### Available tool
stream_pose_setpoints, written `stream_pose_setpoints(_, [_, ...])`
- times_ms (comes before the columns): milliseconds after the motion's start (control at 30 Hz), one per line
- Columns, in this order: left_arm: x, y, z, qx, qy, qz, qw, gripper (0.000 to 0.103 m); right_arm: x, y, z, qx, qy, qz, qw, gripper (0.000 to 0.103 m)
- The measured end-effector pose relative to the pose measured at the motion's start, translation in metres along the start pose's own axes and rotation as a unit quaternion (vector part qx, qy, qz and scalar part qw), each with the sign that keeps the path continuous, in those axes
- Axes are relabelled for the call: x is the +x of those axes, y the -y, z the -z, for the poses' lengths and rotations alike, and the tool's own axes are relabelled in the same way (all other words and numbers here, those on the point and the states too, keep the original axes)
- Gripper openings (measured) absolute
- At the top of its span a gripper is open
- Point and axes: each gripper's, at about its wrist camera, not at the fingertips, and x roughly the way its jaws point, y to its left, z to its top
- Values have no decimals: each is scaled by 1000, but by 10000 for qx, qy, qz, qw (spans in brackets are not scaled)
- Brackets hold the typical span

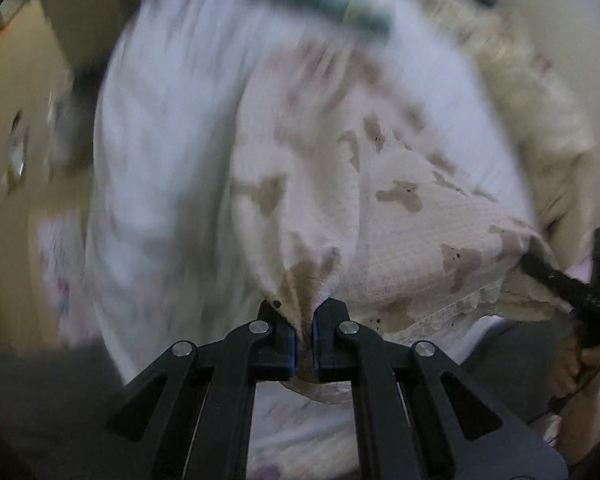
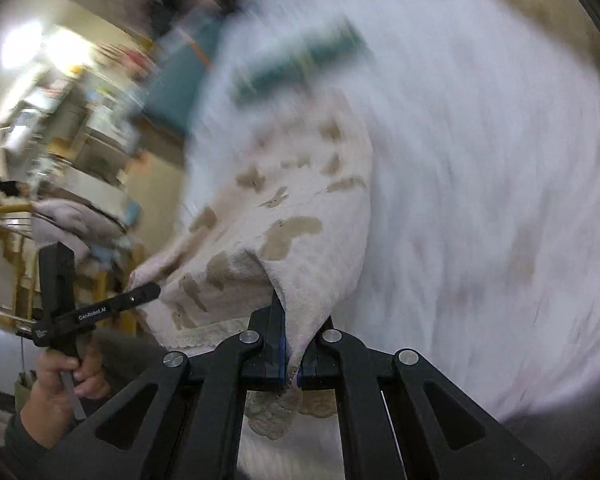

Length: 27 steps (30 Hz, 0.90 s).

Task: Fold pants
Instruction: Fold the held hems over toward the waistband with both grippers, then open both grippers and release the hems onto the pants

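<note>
The pants are pale pink with brown bear prints and a lace hem. My left gripper is shut on a bunched corner of them. My right gripper is shut on another corner of the same pants, and cloth hangs below its jaws. The right gripper also shows at the right edge of the left wrist view, pinching the hem. The left gripper shows at the left of the right wrist view, held by a hand. The pants hang stretched between the two grippers above a white bed sheet. Both views are motion-blurred.
A teal and dark object lies on the sheet beyond the pants; it also shows in the right wrist view. Shelves and cluttered furniture stand at the left. A beige wall or floor lies left of the bed.
</note>
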Motion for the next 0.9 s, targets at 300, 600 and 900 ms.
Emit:
stream_pose_setpoints(300, [41, 7, 30, 432, -621, -957, 9925, 36, 52, 40, 46, 175, -1445, 1502, 9779, 31])
stream_pose_setpoints(600, [28, 20, 9, 469, 300, -1227, 9909, 58, 41, -22, 6, -1241, -331, 1291, 9833, 31])
stream_pose_setpoints(900, [106, 28, 3, 549, -477, -1355, 9881, 55, 134, 31, 10, -703, -1278, 2319, 9617, 15])
